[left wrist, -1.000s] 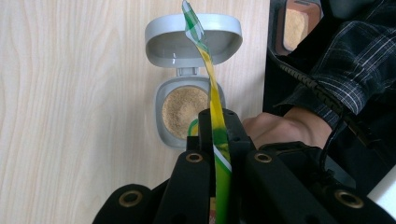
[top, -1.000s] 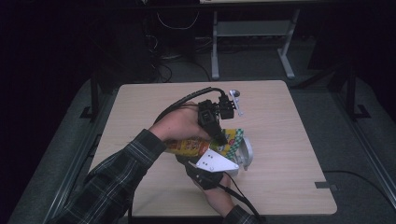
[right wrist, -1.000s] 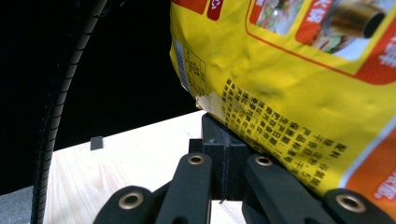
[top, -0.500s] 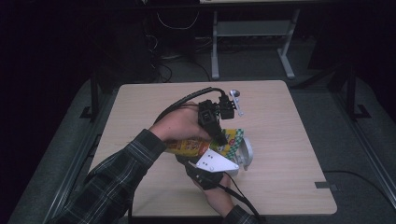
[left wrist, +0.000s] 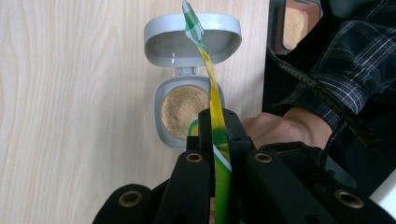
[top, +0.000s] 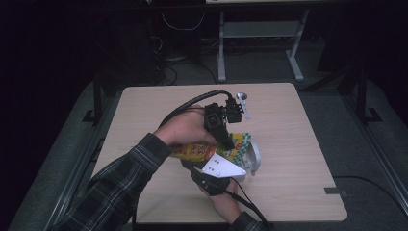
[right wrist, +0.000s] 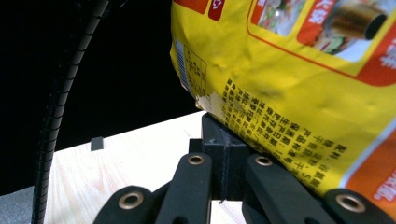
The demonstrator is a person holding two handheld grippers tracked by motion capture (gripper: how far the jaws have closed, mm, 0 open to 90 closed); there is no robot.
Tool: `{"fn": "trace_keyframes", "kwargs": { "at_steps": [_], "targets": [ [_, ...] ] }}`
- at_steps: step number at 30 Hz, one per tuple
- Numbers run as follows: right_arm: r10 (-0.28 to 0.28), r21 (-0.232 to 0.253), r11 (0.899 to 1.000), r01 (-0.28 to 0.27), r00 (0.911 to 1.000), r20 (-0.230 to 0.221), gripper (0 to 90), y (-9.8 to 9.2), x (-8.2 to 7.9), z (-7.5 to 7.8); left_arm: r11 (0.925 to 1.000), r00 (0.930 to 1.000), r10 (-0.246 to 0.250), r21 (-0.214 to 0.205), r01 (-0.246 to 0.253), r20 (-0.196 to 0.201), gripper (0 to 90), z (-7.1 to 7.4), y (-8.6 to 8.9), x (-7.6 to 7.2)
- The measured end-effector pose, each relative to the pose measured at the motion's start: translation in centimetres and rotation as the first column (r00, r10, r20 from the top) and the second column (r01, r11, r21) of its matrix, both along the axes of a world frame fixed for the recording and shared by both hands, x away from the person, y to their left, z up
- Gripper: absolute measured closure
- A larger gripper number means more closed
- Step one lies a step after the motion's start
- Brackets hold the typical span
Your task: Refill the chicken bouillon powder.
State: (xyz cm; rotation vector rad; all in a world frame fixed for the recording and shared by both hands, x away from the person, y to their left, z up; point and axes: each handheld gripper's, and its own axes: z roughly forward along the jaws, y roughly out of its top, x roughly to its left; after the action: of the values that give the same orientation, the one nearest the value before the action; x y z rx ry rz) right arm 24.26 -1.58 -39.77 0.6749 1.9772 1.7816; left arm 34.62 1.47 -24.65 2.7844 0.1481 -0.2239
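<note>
A yellow printed bag is held over the table between both grippers. My left gripper points down from above and is shut on the bag's green-and-yellow top edge. My right gripper, under its white plate, comes in from below. In its own view, the right gripper is shut on the bag's lower part. Directly beneath the left gripper stands a small grey container full of brown powder. Its hinged lid lies open on the wood. That container is at the bag's right.
A small metal spoon-like object lies on the table behind the grippers. A grey tape mark sits near the table's front right corner. Bare wood stretches to the right, and a dark floor surrounds the table.
</note>
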Motion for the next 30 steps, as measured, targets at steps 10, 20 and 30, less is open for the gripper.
{"fn": "trace_keyframes", "kwargs": {
  "at_steps": [10,20,30],
  "targets": [
    [0.001,0.001,1.000,-0.001,1.0000,0.002,90.0,-0.01,0.01,0.01,1.0000,1.0000,0.001,0.002,-0.001,-0.001,89.8,0.01,-0.02,0.02],
    [0.001,0.004,1.000,-0.001,1.0000,-0.001,90.0,-0.01,-0.03,0.03,1.0000,1.0000,0.000,0.008,0.000,-0.002,89.8,0.01,-0.10,0.03],
    [0.002,0.003,1.000,-0.002,1.0000,0.002,90.0,0.00,-0.03,0.04,0.9999,1.0000,0.001,0.010,-0.001,-0.003,89.8,-0.01,-0.12,0.02]
  ]
}}
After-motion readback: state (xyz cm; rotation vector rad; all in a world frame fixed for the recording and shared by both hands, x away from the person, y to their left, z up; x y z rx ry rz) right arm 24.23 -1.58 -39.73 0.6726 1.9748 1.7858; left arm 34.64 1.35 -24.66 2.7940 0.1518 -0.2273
